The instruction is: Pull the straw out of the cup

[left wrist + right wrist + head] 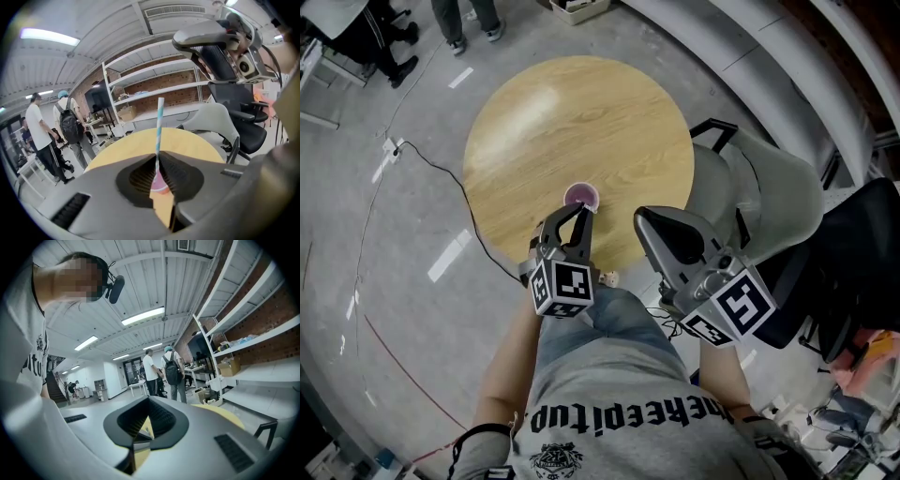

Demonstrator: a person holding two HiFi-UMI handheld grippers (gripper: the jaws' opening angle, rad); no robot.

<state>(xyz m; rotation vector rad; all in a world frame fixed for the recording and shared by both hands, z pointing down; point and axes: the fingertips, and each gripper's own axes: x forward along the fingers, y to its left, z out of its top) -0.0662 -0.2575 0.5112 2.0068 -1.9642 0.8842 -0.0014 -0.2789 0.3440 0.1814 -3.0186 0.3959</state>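
1 cup (pixel 581 197), 1 straw (pixel 159 126), 2 grippers: above the cup, the left gripper (pixel 580 212) pinches the straw between its jaws; the right gripper (pixel 645 217) has its jaws together, empty.

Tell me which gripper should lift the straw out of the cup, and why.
Left. The left gripper is shut on the straw right above the cup. The right gripper is shut on nothing, off to the cup's side.
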